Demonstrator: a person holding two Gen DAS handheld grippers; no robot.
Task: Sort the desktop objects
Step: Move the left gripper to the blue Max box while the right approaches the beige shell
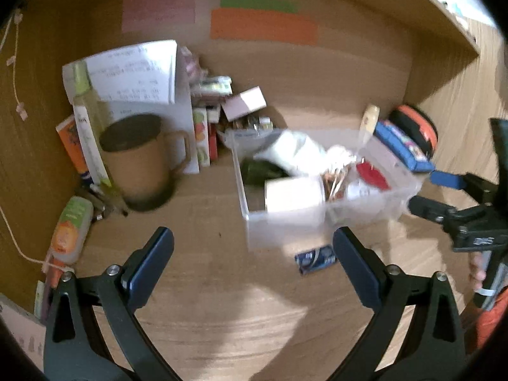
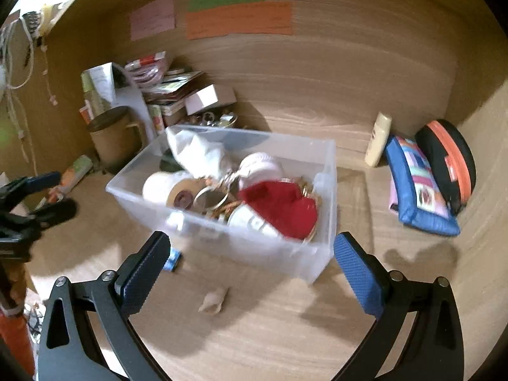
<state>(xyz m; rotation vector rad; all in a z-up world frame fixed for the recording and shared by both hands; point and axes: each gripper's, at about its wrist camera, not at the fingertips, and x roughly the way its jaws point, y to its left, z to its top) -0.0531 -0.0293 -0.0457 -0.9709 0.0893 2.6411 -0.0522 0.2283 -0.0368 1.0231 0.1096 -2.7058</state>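
A clear plastic bin stands on the wooden desk, holding a tape roll, a red item, white items and keyrings. A small blue packet lies on the desk by the bin's near corner. A small beige object lies in front of the bin. My left gripper is open and empty, just short of the bin. My right gripper is open and empty at the bin's near wall; it also shows in the left wrist view.
A brown mug, papers, boxes and a bottle crowd the back left corner. A blue pouch, an orange-black case and a cream tube stand at the right. Coloured notes are on the back wall.
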